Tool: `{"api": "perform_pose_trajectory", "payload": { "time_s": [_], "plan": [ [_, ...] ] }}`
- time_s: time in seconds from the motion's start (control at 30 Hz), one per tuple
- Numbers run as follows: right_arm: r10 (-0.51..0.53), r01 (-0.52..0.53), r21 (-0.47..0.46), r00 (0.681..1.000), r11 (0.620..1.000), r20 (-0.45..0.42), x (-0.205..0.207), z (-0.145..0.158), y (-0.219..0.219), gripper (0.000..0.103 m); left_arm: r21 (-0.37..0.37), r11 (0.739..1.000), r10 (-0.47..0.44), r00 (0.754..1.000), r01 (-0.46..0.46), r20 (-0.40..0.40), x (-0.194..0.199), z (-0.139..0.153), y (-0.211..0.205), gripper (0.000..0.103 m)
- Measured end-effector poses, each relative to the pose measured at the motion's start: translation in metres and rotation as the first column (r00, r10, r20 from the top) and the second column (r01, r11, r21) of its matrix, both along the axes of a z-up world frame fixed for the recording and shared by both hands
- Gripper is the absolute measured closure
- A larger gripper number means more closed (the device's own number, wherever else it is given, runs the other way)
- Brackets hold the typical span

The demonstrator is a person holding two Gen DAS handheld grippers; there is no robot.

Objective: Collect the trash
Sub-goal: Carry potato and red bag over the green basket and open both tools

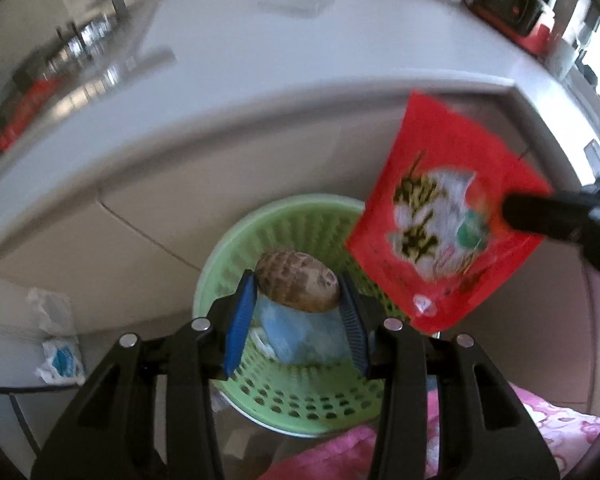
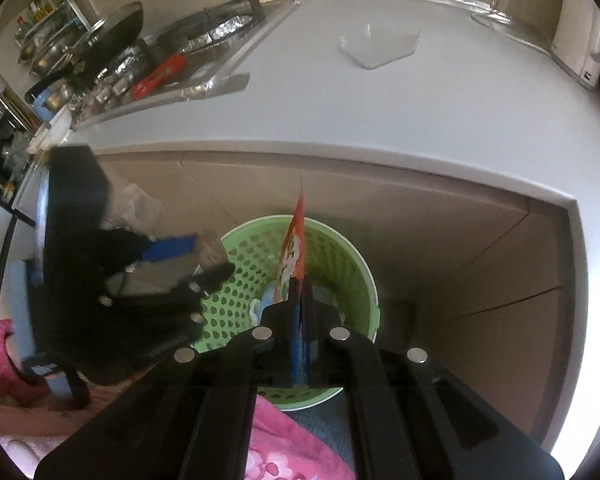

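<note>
Over one green basket (image 1: 236,236): one brown lump (image 1: 298,280), one red packet (image 1: 444,216).

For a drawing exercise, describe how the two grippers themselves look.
Each hand-held gripper, left and right, has a matte black plastic body with angular linkage arms, round silver pivot pins and triangular cut-outs. The fingers carry ribbed blue pads. No cables or sleeves are visible.

Both fisheye views look forward and down along their own gripper fingers, from above and close to the green basket (image 1: 284,264) standing below the bench's front edge (image 1: 236,108). The left view faces the bench's right front corner; the right view (image 2: 300,292) takes in its whole top. Both share the basket (image 2: 260,264), bench (image 2: 340,120) and each other's gripper.
</note>
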State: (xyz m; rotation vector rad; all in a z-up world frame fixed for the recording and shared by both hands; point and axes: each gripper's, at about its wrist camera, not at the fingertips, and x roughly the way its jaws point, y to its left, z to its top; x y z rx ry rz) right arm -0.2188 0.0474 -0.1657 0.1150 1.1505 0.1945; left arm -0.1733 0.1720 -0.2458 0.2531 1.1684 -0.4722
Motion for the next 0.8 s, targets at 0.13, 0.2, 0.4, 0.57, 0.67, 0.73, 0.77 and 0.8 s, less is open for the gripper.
{"api": "perform_pose_trajectory", "payload": {
  "time_s": [0.13,0.2,0.4,0.57,0.67,0.73,0.77,0.8],
  "plan": [
    [0.002,-0.002,-0.01,1.0,1.0,-0.012,-0.001,-0.004,0.003,0.101,-0.011,1.0,0.007,0.998,-0.007,-0.055,0.003,-0.014,0.005,0.052],
    [0.006,-0.006,-0.014,1.0,1.0,-0.017,0.0,-0.004,0.004,0.101,-0.017,1.0,0.016,0.999,-0.017,-0.047,0.004,-0.012,0.007,0.041],
    [0.024,-0.024,-0.023,0.999,0.999,-0.023,0.0,-0.003,0.006,0.101,-0.007,1.0,0.028,1.0,-0.028,0.005,0.002,-0.001,0.007,0.035],
    [0.05,-0.051,-0.038,0.998,0.998,-0.036,0.0,-0.01,0.008,0.101,0.003,0.997,0.077,0.995,-0.078,0.07,0.003,0.022,0.012,0.029],
    [0.069,-0.071,-0.034,0.996,0.997,-0.06,0.002,-0.027,0.011,0.101,0.0,0.994,0.111,0.986,-0.112,0.127,0.008,0.047,0.021,0.02],
    [0.09,-0.092,-0.034,0.994,0.995,-0.07,0.003,-0.039,0.015,0.101,0.001,0.992,0.126,0.977,-0.128,0.17,0.01,0.061,0.027,0.018],
    [0.1,-0.103,-0.034,0.992,0.994,-0.074,0.004,-0.045,0.016,0.101,0.0,0.991,0.133,0.974,-0.136,0.181,0.011,0.065,0.029,0.017],
    [0.114,-0.118,-0.038,0.99,0.992,-0.087,0.005,-0.054,0.019,0.099,-0.002,0.989,0.144,0.971,-0.147,0.192,0.012,0.071,0.032,0.017]
  ]
}}
